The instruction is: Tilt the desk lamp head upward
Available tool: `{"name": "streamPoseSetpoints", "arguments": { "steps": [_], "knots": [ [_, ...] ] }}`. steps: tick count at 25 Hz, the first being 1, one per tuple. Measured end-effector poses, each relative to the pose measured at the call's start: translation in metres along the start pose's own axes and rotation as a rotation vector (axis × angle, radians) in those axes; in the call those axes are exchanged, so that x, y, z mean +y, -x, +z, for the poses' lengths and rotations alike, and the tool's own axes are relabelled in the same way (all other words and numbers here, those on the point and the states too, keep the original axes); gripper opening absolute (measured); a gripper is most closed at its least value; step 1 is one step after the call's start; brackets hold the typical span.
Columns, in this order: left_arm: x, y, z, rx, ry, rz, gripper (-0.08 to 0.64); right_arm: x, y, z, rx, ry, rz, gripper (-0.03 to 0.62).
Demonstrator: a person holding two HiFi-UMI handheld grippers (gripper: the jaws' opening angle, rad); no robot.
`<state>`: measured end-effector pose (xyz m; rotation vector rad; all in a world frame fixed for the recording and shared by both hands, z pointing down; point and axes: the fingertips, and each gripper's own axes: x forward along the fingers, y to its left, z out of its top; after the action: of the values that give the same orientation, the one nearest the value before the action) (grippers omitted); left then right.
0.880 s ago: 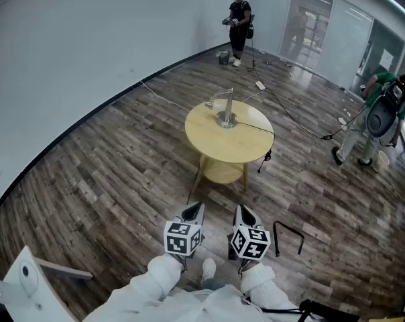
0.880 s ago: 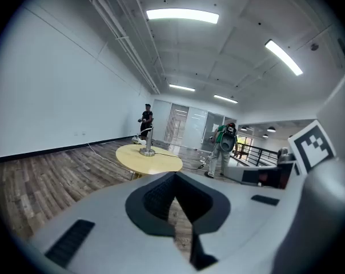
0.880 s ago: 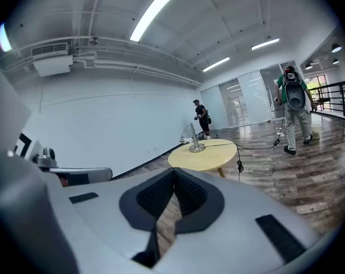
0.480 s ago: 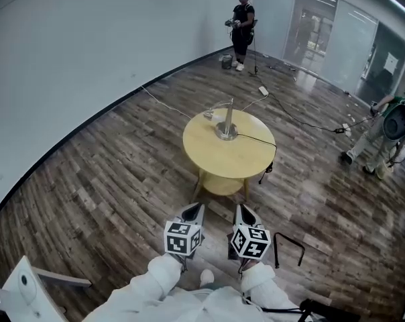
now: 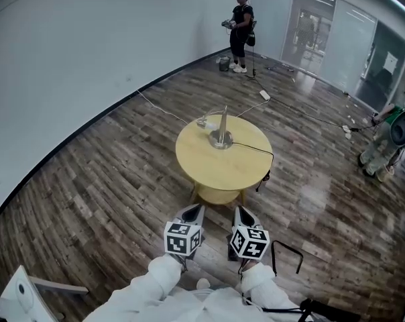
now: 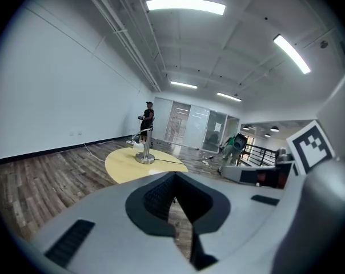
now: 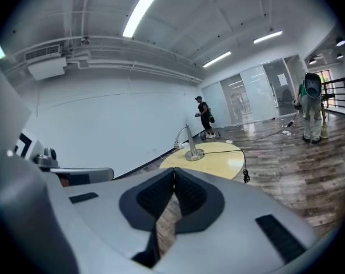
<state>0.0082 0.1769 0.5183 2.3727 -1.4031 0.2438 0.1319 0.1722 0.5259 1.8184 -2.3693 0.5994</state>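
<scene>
A silver desk lamp (image 5: 220, 127) stands on a round yellow table (image 5: 222, 159) in the middle of the room, its small head (image 5: 202, 122) hanging low to the left of its post. The lamp (image 6: 145, 147) shows far off in the left gripper view, and the lamp (image 7: 188, 143) in the right gripper view too. My left gripper (image 5: 194, 211) and right gripper (image 5: 243, 215) are held side by side near my body, well short of the table. Both are shut with nothing between the fingers.
A black cable (image 5: 251, 147) runs from the lamp over the table's right edge to the wooden floor. A black metal frame (image 5: 287, 252) lies on the floor at my right. A person (image 5: 239, 24) stands by the far wall; another person (image 5: 389, 137) bends at the right edge. A white object (image 5: 25, 288) sits at bottom left.
The table and lamp have drawn nearer and shifted left in the head view. The person at the right has moved toward the frame's edge. Both grippers keep their place and stay shut.
</scene>
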Motion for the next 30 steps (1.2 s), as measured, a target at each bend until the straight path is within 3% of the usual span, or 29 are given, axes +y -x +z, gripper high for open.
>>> {"name": "streamPoseSetpoints", "arguments": {
  "steps": [17,30],
  "knots": [
    [0.023,-0.071,0.022,0.014,-0.005,0.023,0.003,-0.035,-0.066,0.013,0.044,0.003,-0.004,0.012],
    [0.053,-0.132,0.048,-0.009,-0.019,-0.003,0.003,-0.044,-0.130,0.036,0.015,0.013,-0.013,0.012]
  ]
}}
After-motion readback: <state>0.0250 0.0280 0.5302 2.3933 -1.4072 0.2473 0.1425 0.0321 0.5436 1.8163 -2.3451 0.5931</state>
